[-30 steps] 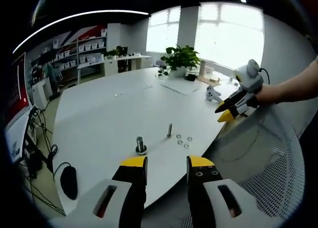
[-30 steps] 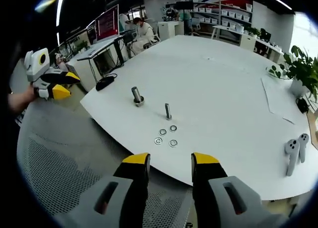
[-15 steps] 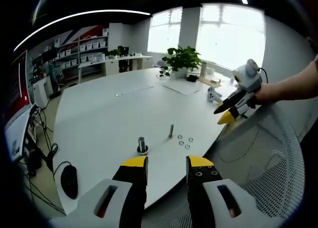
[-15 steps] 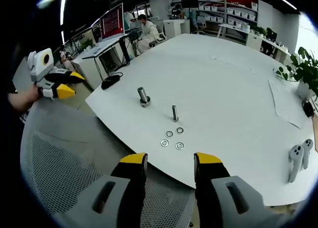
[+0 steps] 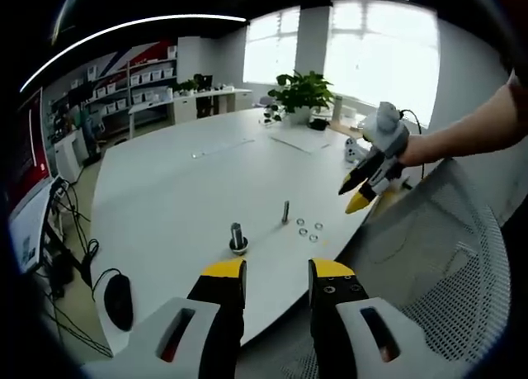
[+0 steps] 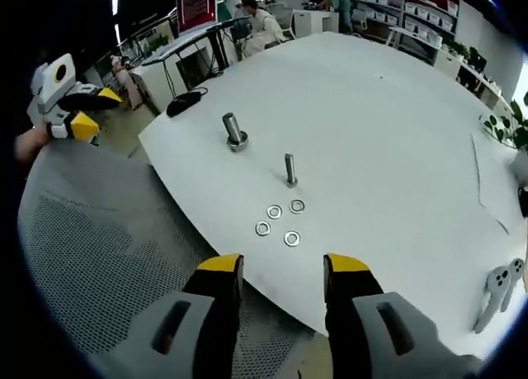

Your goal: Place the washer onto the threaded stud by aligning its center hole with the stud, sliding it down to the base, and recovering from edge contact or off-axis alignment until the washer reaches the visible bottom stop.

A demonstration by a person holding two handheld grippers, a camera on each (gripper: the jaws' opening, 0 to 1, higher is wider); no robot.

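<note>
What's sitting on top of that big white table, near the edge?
On the white table stand a thin threaded stud and a thicker bolt, upright. Four washers lie flat beside the stud. Whether a washer already sits at the bolt's base is too small to tell.

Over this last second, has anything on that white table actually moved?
Only the right tool has moved: it has swung in toward the four washers, which now sit nearer its open jaws. It holds nothing. The left tool hangs back, open. Washers, thin stud and thick bolt lie untouched.
</note>
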